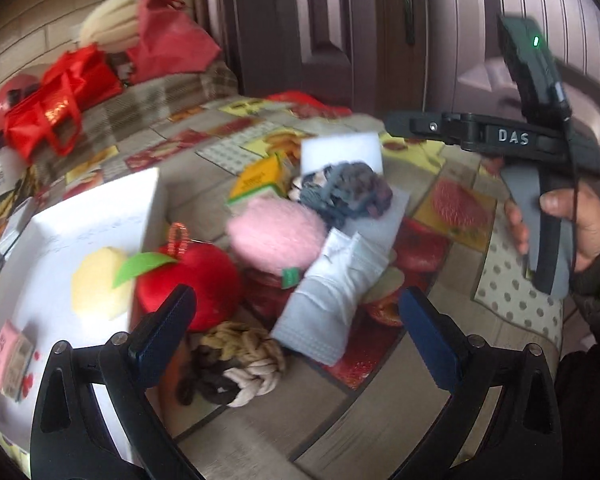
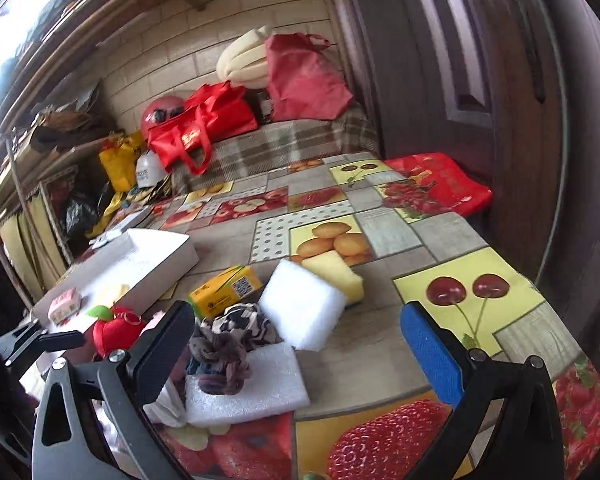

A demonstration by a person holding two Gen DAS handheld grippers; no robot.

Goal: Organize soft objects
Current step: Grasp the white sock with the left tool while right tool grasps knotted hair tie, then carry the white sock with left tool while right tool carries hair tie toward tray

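Note:
In the left wrist view my left gripper [image 1: 298, 328] is open above a heap of soft things: a red plush apple [image 1: 192, 280], a pink fluffy pad [image 1: 276, 236], a grey-white folded cloth [image 1: 332, 292], a knotted rope [image 1: 236, 356] and dark scrunchies [image 1: 344, 192]. A white box [image 1: 80, 220] on the left holds a yellow sponge [image 1: 100, 280] and a pink packet [image 1: 10, 354]. My right gripper [image 2: 300, 348] is open and empty over the scrunchies [image 2: 228, 344], which lie on a white foam sheet [image 2: 260, 388]. Behind them are a white foam block [image 2: 304, 304] and a yellow sponge [image 2: 336, 272].
A yellow carton [image 2: 224, 292] stands beside the white box [image 2: 156, 256]. The table [image 2: 440, 236] has a fruit-print cloth. Red bags [image 2: 204, 124] and a cream cushion [image 2: 244, 60] lie on a bench behind. A dark door [image 2: 480, 80] is at the right. A hand [image 1: 580, 224] holds the right gripper's handle.

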